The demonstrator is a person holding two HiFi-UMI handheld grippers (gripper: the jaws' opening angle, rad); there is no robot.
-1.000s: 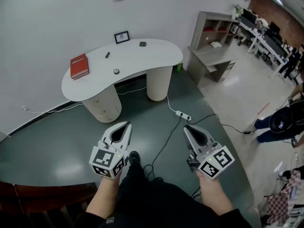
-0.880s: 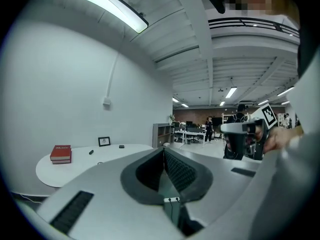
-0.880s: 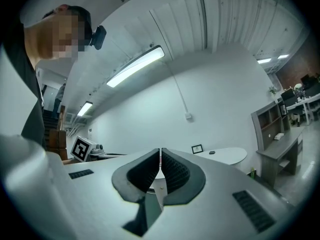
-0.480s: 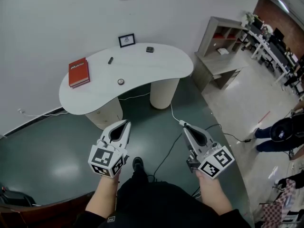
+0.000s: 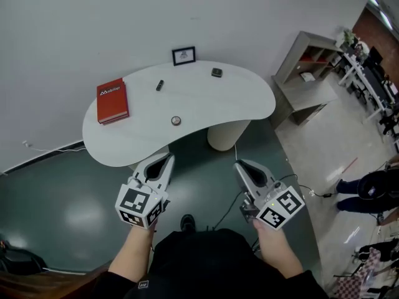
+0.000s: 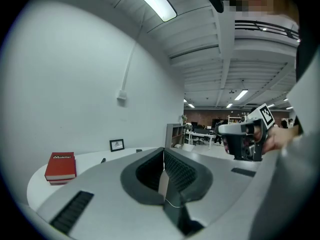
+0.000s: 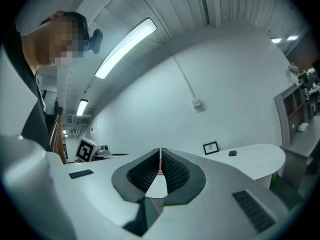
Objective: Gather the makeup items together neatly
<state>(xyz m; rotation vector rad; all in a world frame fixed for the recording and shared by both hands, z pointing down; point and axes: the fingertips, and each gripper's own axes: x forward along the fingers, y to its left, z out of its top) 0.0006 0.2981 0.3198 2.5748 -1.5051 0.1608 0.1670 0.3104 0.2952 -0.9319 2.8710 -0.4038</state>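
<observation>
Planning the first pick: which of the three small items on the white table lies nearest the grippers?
The small round item near the front edge; the dark stick and dark square case lie farther back.

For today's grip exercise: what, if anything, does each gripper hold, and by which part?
Nothing. The left gripper and right gripper are both shut, with nothing between the jaws.

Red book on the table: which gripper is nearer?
Left. The left gripper hovers by the near edge of the table, below and right of the red book; the right gripper is farther right.
</observation>
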